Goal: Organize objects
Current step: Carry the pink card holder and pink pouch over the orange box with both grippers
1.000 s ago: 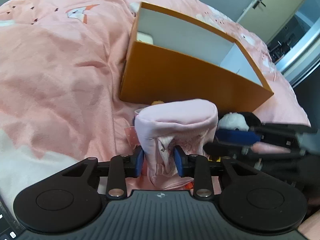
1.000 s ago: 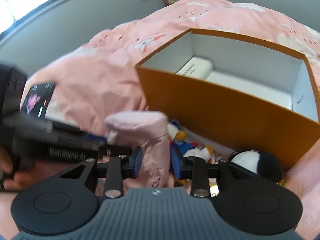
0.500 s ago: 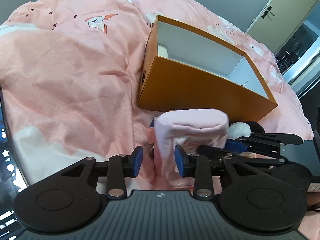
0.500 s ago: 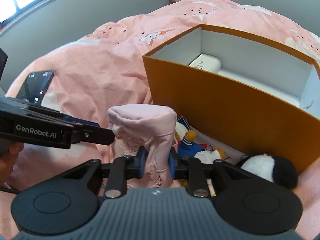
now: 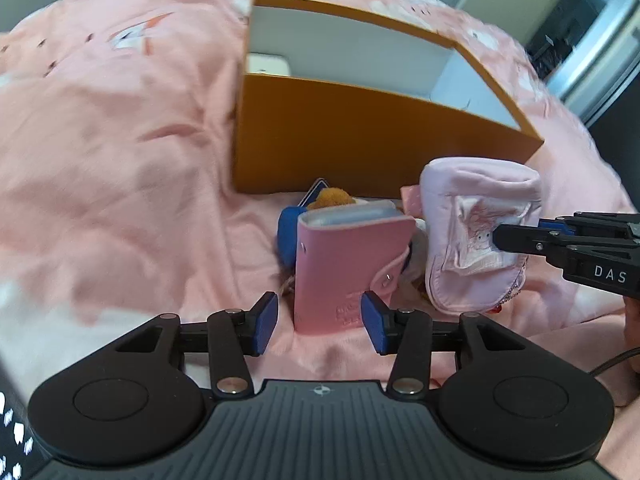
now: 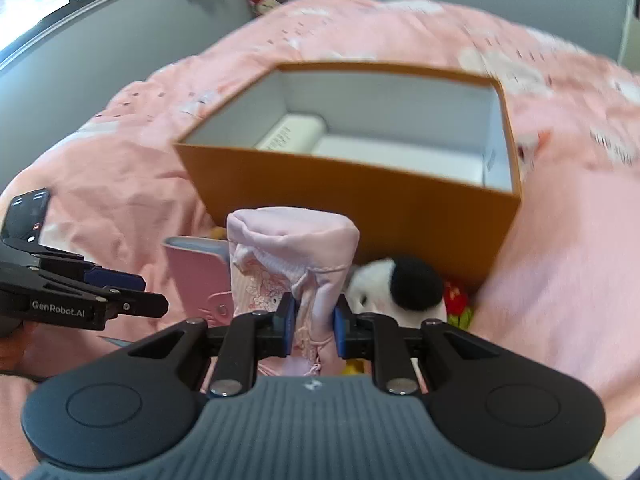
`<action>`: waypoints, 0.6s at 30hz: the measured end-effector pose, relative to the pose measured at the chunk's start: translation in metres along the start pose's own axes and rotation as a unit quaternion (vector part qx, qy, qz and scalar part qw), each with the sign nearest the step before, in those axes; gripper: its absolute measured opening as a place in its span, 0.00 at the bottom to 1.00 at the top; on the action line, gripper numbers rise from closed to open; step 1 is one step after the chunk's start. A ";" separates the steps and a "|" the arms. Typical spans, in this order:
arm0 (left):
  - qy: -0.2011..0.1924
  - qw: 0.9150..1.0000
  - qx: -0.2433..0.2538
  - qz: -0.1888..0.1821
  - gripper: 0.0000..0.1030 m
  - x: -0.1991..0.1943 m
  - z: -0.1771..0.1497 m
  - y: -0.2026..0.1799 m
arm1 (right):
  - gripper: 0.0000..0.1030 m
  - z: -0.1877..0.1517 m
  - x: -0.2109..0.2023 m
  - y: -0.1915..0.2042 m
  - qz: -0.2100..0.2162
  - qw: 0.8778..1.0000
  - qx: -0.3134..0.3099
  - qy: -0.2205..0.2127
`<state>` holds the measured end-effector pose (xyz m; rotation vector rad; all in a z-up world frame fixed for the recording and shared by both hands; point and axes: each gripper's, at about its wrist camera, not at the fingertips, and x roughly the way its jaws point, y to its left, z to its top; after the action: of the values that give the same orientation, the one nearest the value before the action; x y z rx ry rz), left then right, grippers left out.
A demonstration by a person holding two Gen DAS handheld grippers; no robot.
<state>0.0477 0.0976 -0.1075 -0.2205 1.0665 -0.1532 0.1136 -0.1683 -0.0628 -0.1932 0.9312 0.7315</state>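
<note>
Now my right gripper [image 6: 313, 319] is pinching the soft, light pink pouch [image 6: 291, 259] at its gathered base; my left gripper [image 5: 320, 326], just widened, is straddling the stiffer pink wallet [image 5: 352, 268] untouched.

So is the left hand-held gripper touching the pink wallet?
Apart. In the left wrist view the left hand-held gripper stands open around the pink wallet, with bedding showing beside each pad.

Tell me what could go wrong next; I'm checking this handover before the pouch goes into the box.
1. The right gripper pinches only the lower folds of the pink pouch, so the soft fabric could slip out on the way to the orange box.
2. The left gripper, whose jaws have just been opening, straddles the pink card case without pressing on it; a nudge could tip it.
3. The two grippers are close and could collide.
</note>
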 end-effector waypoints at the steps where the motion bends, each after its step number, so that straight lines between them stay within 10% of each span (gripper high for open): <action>1: -0.004 1.000 0.012 0.002 0.53 0.003 0.002 -0.003 | 0.20 -0.001 0.003 -0.002 0.004 1.000 0.007 0.003; 12: -0.029 0.998 0.049 -0.005 0.54 0.029 0.013 -0.017 | 0.20 -0.002 0.026 -0.015 0.010 0.999 0.030 0.009; 18: -0.060 0.997 0.045 -0.005 0.30 0.012 0.006 -0.022 | 0.20 -0.001 0.029 -0.022 0.011 0.999 0.045 0.006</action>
<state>0.0579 0.0744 -0.1094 -0.1525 0.9369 -0.1950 0.1379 -0.1707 -0.0898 -0.1091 0.9759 0.7073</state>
